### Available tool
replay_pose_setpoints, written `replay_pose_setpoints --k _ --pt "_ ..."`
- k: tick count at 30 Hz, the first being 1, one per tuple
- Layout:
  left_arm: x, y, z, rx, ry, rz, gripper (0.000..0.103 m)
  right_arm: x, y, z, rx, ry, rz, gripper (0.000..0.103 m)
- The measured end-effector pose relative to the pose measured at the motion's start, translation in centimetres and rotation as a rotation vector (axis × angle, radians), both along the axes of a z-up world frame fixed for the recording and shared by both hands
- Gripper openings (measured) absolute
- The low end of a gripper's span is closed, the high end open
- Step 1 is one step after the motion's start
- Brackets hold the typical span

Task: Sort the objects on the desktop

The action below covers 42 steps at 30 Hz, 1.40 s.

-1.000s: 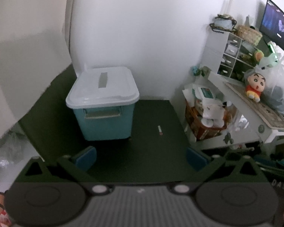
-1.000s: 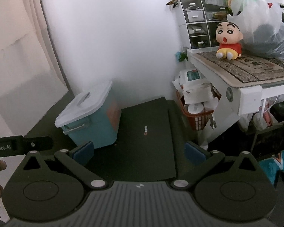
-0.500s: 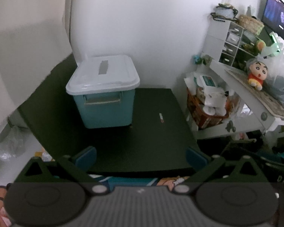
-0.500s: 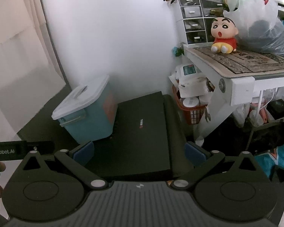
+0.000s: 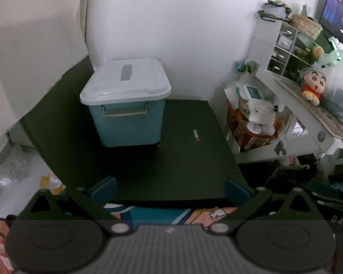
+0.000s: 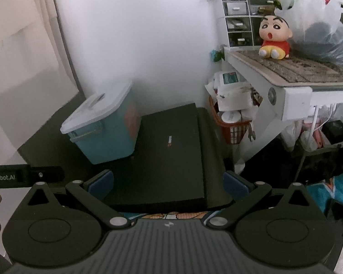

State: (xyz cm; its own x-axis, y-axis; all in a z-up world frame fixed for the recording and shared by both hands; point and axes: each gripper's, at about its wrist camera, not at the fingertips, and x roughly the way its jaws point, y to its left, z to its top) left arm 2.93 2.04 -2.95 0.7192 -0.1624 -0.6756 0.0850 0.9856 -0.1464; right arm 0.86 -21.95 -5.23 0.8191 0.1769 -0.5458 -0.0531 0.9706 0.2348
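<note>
Left gripper (image 5: 170, 190) fingers spread wide, nothing between the blue pads (image 5: 103, 190), hanging above the near edge of the black mat (image 5: 171, 166) in the lower centre of the frame. Right gripper (image 6: 168, 185) same: released, empty, pads far apart, lower centre of its frame

Task items on the dark surface:
- teal storage box (image 5: 130, 118) with white lid (image 5: 125, 80), lid on, centre-left of the left view against the white wall; in the right view it sits centre-left, tilted by the lens
- small white-and-red stick-like item (image 5: 196, 135) lying flat on the mat just right of the box, not touching it; too small to identify. In the right view it's at frame centre

Right side of both frames:
- orange basket (image 6: 234, 130) stuffed with white packets, on the floor beside the mat under the white desk (image 6: 295, 96)
- cartoon plush doll (image 6: 274, 37) in a red shirt sitting upright on the desk's patterned mat, plastic bag (image 6: 317, 20) just behind it
- small drawer unit (image 6: 239, 20) at the back of the desk by the wall
- monitor (image 5: 338, 22) upper right of the left view

Far left edge of the right view: black bar (image 6: 25, 175) with partial "enRobot.AI" text. Cartoon-print fabric (image 5: 162, 213) shows under the mat's near edge
</note>
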Motion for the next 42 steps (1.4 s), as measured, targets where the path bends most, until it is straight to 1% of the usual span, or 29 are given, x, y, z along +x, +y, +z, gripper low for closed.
replay_pose_setpoints --k 7,12,42 --pt "-0.1 -0.3 -0.2 -0.001 0.006 -0.006 0.102 0.1 0.2 -0.2 -0.012 0.015 0.005 0.103" --pt "-0.3 -0.4 -0.2 -0.012 0.005 -0.004 0.102 0.0 0.2 -0.2 -0.018 0.013 0.007 0.103" --pt "-0.6 -1.6 -0.2 -0.002 0.014 0.004 0.102 -0.5 0.7 0.3 -0.028 0.003 0.013 0.103"
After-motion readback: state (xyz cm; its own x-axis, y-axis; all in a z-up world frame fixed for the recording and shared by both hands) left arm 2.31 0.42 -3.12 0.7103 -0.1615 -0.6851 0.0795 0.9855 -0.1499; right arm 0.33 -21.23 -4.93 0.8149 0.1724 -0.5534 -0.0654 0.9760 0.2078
